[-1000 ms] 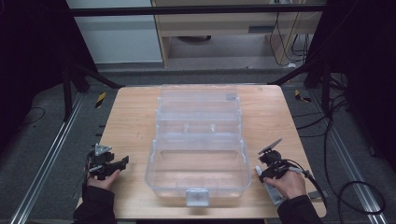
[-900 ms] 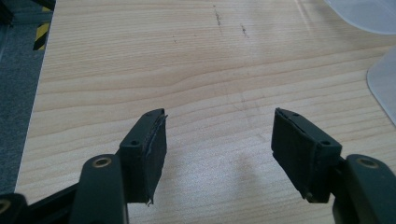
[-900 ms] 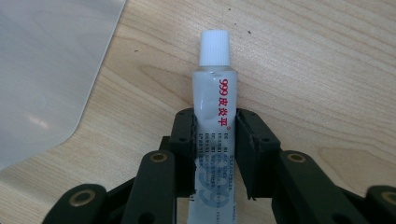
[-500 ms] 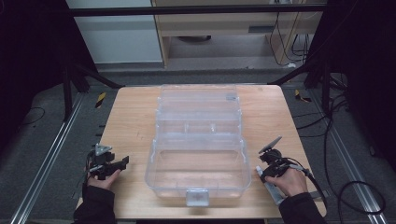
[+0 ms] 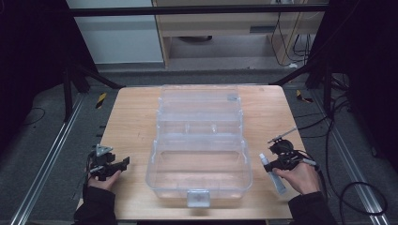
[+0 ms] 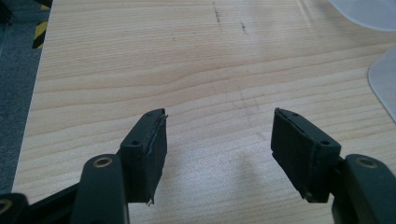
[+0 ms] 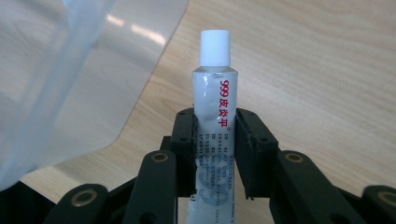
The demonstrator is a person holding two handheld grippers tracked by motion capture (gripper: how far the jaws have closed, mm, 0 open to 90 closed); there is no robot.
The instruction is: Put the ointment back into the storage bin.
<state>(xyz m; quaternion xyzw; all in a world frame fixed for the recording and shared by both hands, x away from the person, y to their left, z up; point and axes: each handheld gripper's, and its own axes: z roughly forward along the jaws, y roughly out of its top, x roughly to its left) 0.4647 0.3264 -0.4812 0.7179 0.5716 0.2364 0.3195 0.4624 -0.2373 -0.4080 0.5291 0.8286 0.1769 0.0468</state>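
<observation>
Ointment tube [image 7: 214, 122] is sitting pinched between the right gripper [image 5: 277, 161] fingers at lower right of the high view, beside the open clear box [image 5: 199, 140] on the desk [image 5: 131, 117]. Left gripper [image 5: 110, 166] fingers are standing spread, empty. Risk: the thin, slick tube is likely slipping or tilting if the pinch is off-centre.

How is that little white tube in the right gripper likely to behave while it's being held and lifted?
The tube looks soft and foil-like, its skin creased between the right gripper, so it may dent. It seems light for its size. Its glossy printed surface could slip; the round ribbed cap might let it roll if dropped.
</observation>
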